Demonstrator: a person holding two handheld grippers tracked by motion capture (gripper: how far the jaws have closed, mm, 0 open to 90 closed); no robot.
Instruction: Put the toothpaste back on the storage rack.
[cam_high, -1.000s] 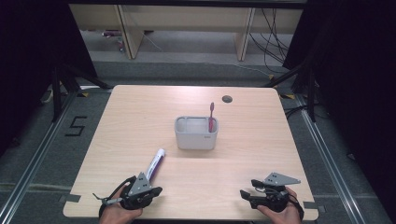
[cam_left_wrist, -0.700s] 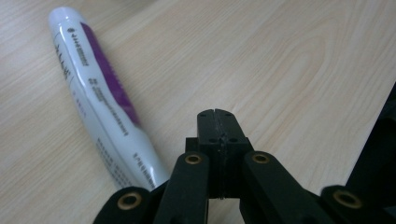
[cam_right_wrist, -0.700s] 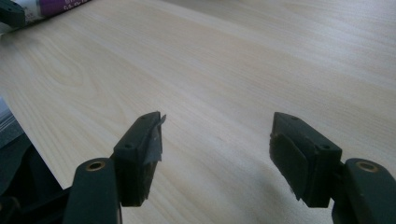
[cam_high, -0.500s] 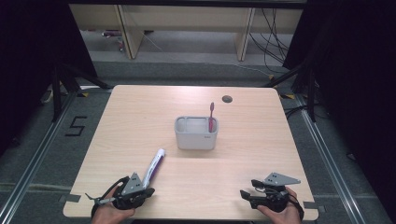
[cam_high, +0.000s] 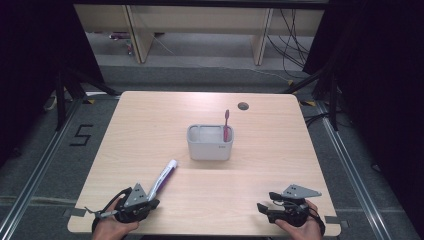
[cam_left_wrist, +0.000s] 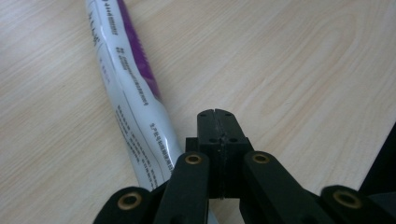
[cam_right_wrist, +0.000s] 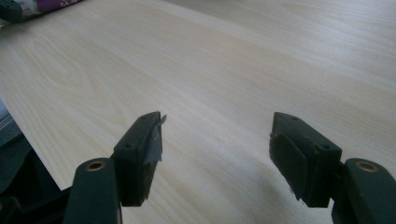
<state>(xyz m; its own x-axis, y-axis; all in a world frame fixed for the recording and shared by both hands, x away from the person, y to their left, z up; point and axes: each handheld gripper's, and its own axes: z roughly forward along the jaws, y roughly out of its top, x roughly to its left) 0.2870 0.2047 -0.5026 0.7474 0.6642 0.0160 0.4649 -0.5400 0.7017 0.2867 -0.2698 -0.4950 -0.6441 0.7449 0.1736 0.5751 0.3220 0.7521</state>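
A white and purple toothpaste tube (cam_high: 164, 176) lies flat on the wooden table (cam_high: 150, 125), front left. My left gripper (cam_high: 151, 203) rests by the tube's near end with its jaws shut on nothing. In the left gripper view the closed jaw tips (cam_left_wrist: 215, 116) sit just right of the tube (cam_left_wrist: 133, 102), whose near end runs under the gripper body. My right gripper (cam_high: 261, 206) stands open near the front right edge; in its own view the gripper (cam_right_wrist: 217, 144) has bare wood between its jaws. A grey holder (cam_high: 210, 144) at the table's middle has a red toothbrush (cam_high: 226, 124) upright in it.
A round cable hole (cam_high: 243, 105) sits near the table's far edge. Behind the table stand wooden shelf legs (cam_high: 137, 35) and loose cables (cam_high: 295, 45) on the floor. A "5" is taped on the floor (cam_high: 80, 135) to the left.
My left hand has slid left along the front edge, away from the tube's near end. The tube, the holder and the right gripper have stayed put.
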